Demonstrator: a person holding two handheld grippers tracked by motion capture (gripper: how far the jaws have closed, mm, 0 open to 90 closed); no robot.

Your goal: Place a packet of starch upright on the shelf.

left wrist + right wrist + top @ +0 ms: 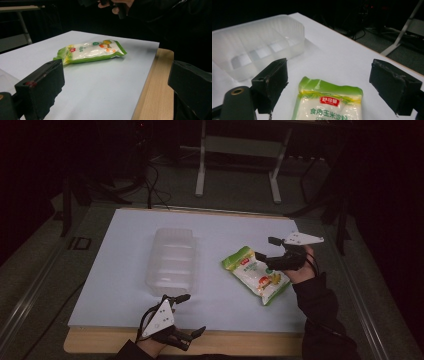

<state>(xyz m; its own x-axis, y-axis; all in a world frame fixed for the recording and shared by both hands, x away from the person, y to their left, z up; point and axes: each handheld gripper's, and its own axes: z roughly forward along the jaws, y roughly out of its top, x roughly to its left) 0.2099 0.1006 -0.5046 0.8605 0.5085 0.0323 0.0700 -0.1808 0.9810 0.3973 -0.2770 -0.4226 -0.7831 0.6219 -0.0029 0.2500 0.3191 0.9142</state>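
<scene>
A green-and-white corn starch bag (257,274) lies flat on the white counter (125,270), on its right half. A clear plastic container (171,260) w/ ribbed walls stands left of the bag, well apart from it, near the counter's middle.

The right hand-held gripper (265,249) hovers at the bag's right side, above its far end. In the right gripper view its jaws stand wide apart w/ the bag's top edge (330,100) between them and lower down; the jaws hold nothing. The container (259,47) is seen beyond the left jaw.

The left hand-held gripper (192,315) is at the near edge of the counter, over the wooden border, in front of the container. Its jaws are also wide and empty. In the left gripper view the bag (91,51) lies farther off on the white sheet, and the person's other hand (117,5) is at the top, approx. above the bag.
</scene>
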